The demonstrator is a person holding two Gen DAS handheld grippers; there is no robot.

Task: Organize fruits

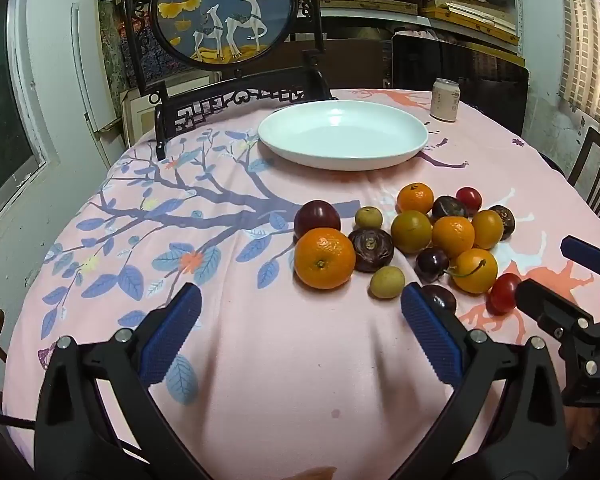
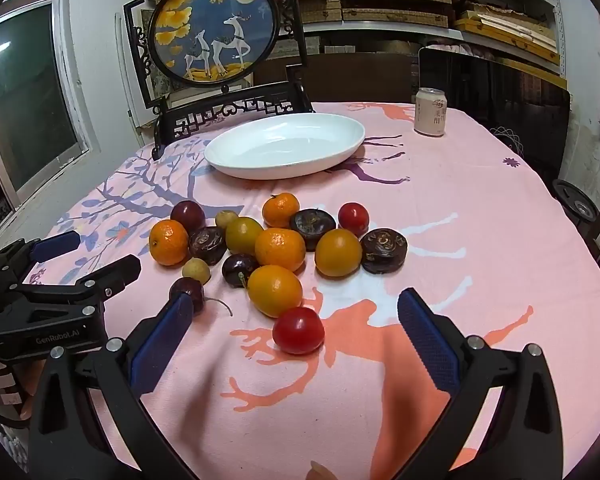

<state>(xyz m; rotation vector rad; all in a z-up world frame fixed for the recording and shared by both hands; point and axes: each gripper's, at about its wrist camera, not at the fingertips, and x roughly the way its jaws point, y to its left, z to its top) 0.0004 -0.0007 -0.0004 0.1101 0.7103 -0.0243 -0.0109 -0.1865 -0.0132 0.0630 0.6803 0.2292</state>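
Black claw [image 2: 292,320] frames—blue ribbed pads [image 2: 428,344], silver screws ("GenRobot.AI" lettering).

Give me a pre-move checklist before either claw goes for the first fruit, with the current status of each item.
1. Left claw open, nothing between its pads: ok.
2. Right claw open, nothing gripped: ok.
3. White plate has no fruit in it and sits upright: ok.
4. Red tomato lies apart from the pile, just ahead of the right claw: ok.
5. Remaining fruit pile packed tight, pieces touching: not ok for a clean single pick.
6. Can stands clear of the plate: ok.
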